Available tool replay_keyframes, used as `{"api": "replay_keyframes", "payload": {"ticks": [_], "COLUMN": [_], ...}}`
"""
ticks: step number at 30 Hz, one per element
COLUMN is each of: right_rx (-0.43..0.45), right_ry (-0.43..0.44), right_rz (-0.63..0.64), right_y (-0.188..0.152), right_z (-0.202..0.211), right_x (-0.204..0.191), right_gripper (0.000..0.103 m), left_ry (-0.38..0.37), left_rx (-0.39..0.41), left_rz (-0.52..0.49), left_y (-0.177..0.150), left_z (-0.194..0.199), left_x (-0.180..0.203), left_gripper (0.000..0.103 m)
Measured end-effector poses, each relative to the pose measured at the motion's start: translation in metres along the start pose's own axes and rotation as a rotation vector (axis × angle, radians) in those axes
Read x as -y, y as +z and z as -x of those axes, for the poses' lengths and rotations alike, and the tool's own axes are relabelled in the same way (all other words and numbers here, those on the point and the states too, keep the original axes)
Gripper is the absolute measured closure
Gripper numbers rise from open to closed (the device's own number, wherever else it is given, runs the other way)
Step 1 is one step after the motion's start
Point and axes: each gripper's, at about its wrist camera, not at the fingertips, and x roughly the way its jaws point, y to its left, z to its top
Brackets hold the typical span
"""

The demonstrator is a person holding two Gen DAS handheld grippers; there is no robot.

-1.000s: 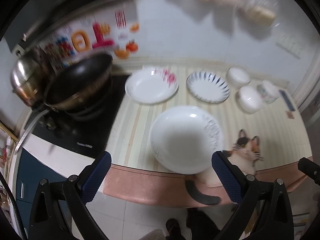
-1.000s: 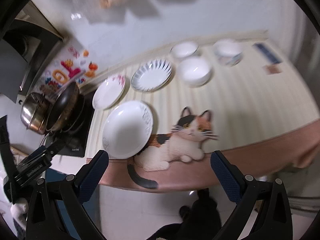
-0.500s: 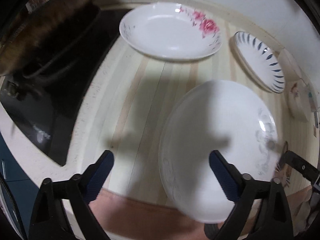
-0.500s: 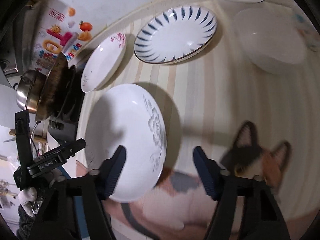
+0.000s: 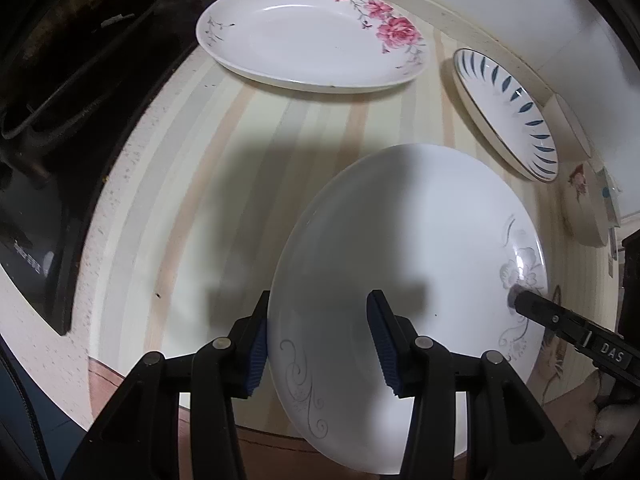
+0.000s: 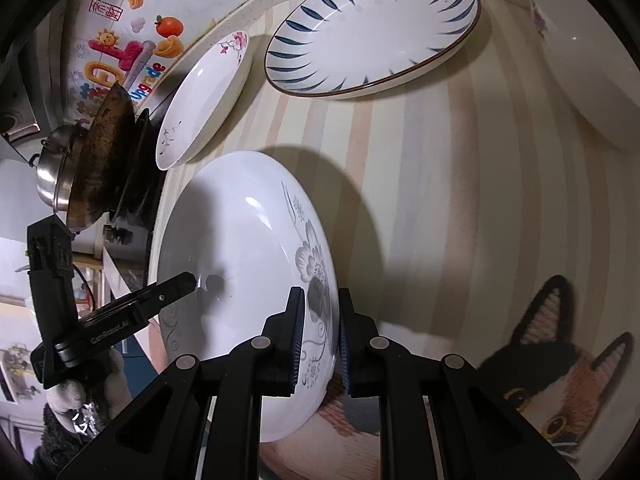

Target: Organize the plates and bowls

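A white plate with grey flowers (image 5: 404, 248) lies near the counter's front edge; it also shows in the right wrist view (image 6: 240, 256). My left gripper (image 5: 320, 340) straddles its left rim, jaws partly closed, one pad outside and one over the plate. My right gripper (image 6: 319, 338) is closed on the plate's right rim. A pink-rose plate (image 5: 312, 44) and a blue-leaf plate (image 5: 508, 112) lie further back; both show in the right wrist view (image 6: 204, 96) (image 6: 372, 28).
A white bowl (image 6: 580, 64) sits at the right. A black wok (image 6: 104, 152) and a steel pot (image 6: 52, 168) stand on the stove at the left. The striped counter mat (image 6: 440, 184) carries a cat picture (image 6: 560, 372).
Both grippers have moved down to the grey-flower plate. The right jaws have closed on its right rim. The left jaws have narrowed around its left rim.
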Motion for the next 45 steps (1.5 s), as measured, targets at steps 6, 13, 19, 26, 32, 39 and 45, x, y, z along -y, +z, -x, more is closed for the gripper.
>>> {"api": "replay_keyframes", "payload": {"ticks": [6,13,19,26,32,39,45], "right_rx": [0.016,0.073,0.121,0.146,0.152,0.146,0.131], "right_ry": [-0.006,-0.015,-0.053,-0.095,-0.102,-0.099,-0.108], "right_rz": [-0.005,-0.032,-0.073,-0.146,-0.19,-0.193,-0.201], "right_y": [-0.01,-0.028,-0.05,-0.076,-0.087,-0.091,-0.09], "right_z": [0.018,0.063,0.107,0.137,0.145,0.142,0.135], "right_x": [0.013,0.039,0.074,0.125,0.154,0.161,0.158], "right_gripper": [0.086,0.086,0.086,0.086,0.086,0.086,0.086], "left_ry": [0.003,-0.016,-0.048,-0.076,-0.135,-0.102,-0.065], "left_rx": [0.02,0.044,0.032,-0.003,0.02,0.016,0.031], "left_rz": [-0.035,-0.105,-0.185,-0.256,-0.28,-0.296,-0.324], "left_y": [-0.005,-0.01,-0.018,-0.022,-0.027,-0.034,-0.039], "left_z": [0.009,0.017,0.013,-0.01,-0.023,-0.03,-0.026], "left_x": [0.018,0.064,0.109,0.158,0.185,0.195,0.201], "left_gripper": [0.06,0.06,0.06,0.06,0.06,0.06,0.06]}}
